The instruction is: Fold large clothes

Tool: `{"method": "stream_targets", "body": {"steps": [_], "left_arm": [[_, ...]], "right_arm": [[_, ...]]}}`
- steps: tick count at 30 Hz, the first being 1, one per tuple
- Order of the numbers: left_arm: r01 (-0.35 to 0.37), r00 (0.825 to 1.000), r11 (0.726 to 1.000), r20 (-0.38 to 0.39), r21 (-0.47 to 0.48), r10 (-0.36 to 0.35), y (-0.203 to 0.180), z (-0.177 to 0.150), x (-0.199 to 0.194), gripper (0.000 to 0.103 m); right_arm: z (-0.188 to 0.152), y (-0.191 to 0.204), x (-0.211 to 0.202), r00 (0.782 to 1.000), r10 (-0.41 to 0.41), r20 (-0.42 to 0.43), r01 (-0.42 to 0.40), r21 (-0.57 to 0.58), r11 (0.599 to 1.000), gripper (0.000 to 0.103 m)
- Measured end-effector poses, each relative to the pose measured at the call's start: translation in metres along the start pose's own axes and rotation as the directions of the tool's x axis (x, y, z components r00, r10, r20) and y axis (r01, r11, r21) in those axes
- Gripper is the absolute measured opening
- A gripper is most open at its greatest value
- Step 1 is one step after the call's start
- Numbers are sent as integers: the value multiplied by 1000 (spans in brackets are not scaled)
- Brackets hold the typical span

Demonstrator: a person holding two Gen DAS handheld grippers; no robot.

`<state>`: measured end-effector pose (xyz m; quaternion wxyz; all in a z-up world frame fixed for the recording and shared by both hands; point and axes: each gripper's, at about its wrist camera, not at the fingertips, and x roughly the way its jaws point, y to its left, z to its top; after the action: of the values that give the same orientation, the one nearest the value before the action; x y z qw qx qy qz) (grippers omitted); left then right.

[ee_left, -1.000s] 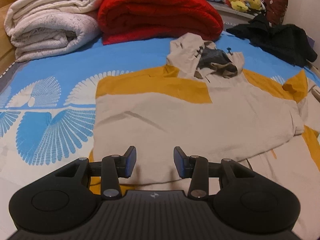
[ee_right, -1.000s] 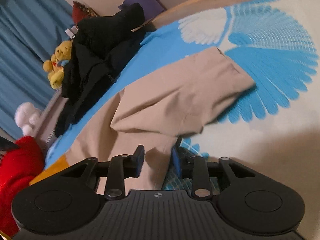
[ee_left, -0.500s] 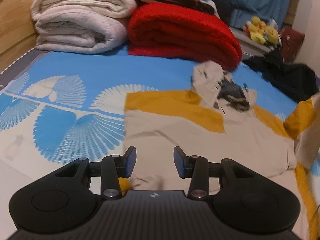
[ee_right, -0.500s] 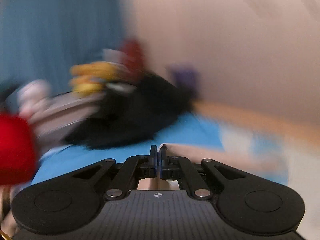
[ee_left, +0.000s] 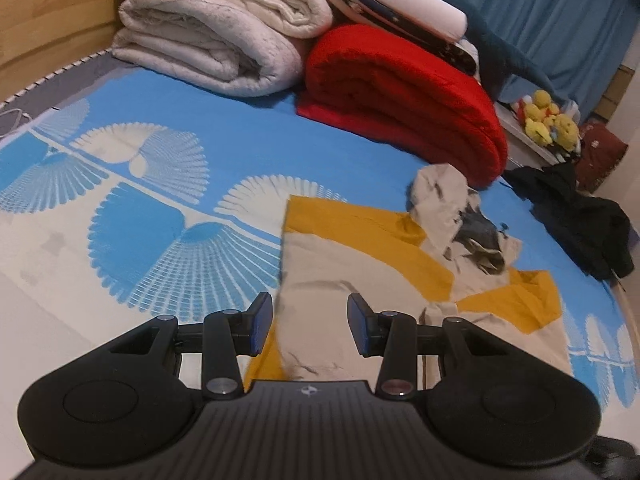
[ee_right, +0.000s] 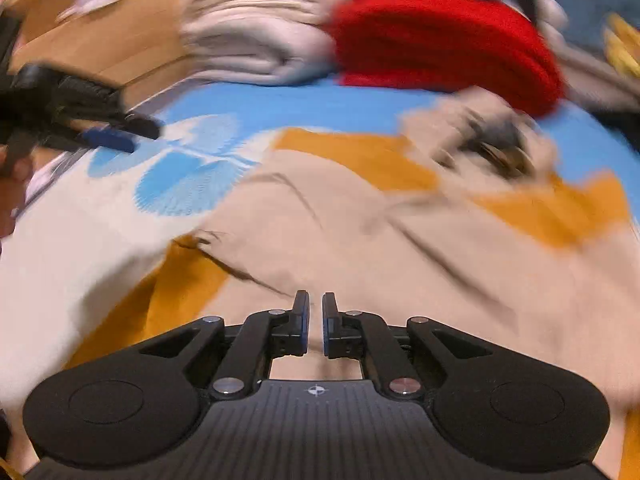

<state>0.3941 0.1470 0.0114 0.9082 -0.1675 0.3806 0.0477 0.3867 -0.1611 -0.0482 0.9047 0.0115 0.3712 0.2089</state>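
Beige-and-mustard cotton hoodie [ee_left: 360, 264] lies partly folded on blue fan-print bed sheet [ee_left: 200, 112] — left claw [ee_left: 311, 322] spread, empty; right claw [ee_right: 316, 322] just reopening, a narrow gap, nothing pinched.

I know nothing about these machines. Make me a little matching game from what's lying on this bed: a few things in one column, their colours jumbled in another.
Things:
1. rolled blanket
2. hooded top
3. heap of clothes
4. plush toys

Colours:
A. black
B. yellow
C. red
D. beige and mustard

Pairs: 1-C, 2-D, 3-A, 4-B
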Motion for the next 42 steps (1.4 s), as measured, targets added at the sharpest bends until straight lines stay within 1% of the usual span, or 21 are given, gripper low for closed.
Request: {"method": "stream_targets", "body": {"steps": [2,4,6,9,11,12,14,16,17,19,22,24,25,27,30,32,34,36,38,40,42], "left_arm": [[20,1000,1000,-13,21,-19,-9,-6,4,46],[47,998,998,-32,49,-45,-24,-14,10,45],[82,996,992,-55,92,-77,-43,-25,16,45],[118,992,979,-68,167,-108,-74,-43,23,45],[137,989,969,-76,206,-124,-92,-54,26,45],[151,987,963,-83,222,-135,-99,-60,29,45],[176,983,950,-102,257,-154,-112,-69,35,45],[198,978,935,-116,293,-171,-124,-77,40,45],[210,976,928,-122,308,-180,-130,-81,42,45],[236,970,913,-127,333,-205,-140,-86,44,45],[272,962,895,-126,354,-243,-153,-91,45,44],[293,956,882,-117,369,-269,-161,-92,44,44],[302,953,876,-112,375,-280,-164,-93,44,44],[312,950,871,-110,380,-292,-169,-94,45,44],[311,950,868,-117,387,-288,-174,-96,49,44],[309,951,868,-118,388,-286,-175,-95,51,44],[312,950,871,-119,379,-288,-177,-94,54,44],[318,948,871,-124,374,-293,-177,-94,55,44],[325,946,867,-129,377,-298,-179,-95,56,44],[336,942,858,-138,388,-306,-182,-97,57,44],[342,940,849,-143,402,-311,-185,-99,57,44]], "right_arm": [[-1,-19,-36,997,-55,57,47,139,989,17],[-1,-40,-65,989,-101,106,68,276,959,26],[-8,-60,-83,979,-142,145,80,364,928,27],[-25,-91,-87,965,-182,190,77,456,887,30],[-32,-110,-72,968,-216,131,115,534,838,31],[-35,-122,-62,973,-204,107,102,591,800,33],[-38,-142,-44,984,-153,86,59,661,748,34],[-41,-159,-32,986,-162,38,91,691,717,37],[-43,-163,-29,985,-169,34,96,708,700,44],[-47,-175,-20,988,-146,42,66,746,663,49],[-51,-186,-5,996,-77,36,18,793,608,49],[-47,-185,-2,996,-81,26,29,788,614,49],[-45,-186,0,994,-112,3,67,782,620,48],[-46,-188,2,986,-161,-53,140,785,603,48],[-50,-193,2,993,-114,-35,95,815,572,48],[-51,-194,7,995,-95,-35,83,823,563,48],[-55,-195,13,996,-77,-45,80,839,539,48],[-54,-193,15,997,-72,-40,72,849,524,39],[-47,-187,15,995,-92,-31,76,835,545,25],[-41,-180,8,993,-118,-29,90,832,548,11],[-35,-175,3,992,-124,-16,85,818,569,9]]}}
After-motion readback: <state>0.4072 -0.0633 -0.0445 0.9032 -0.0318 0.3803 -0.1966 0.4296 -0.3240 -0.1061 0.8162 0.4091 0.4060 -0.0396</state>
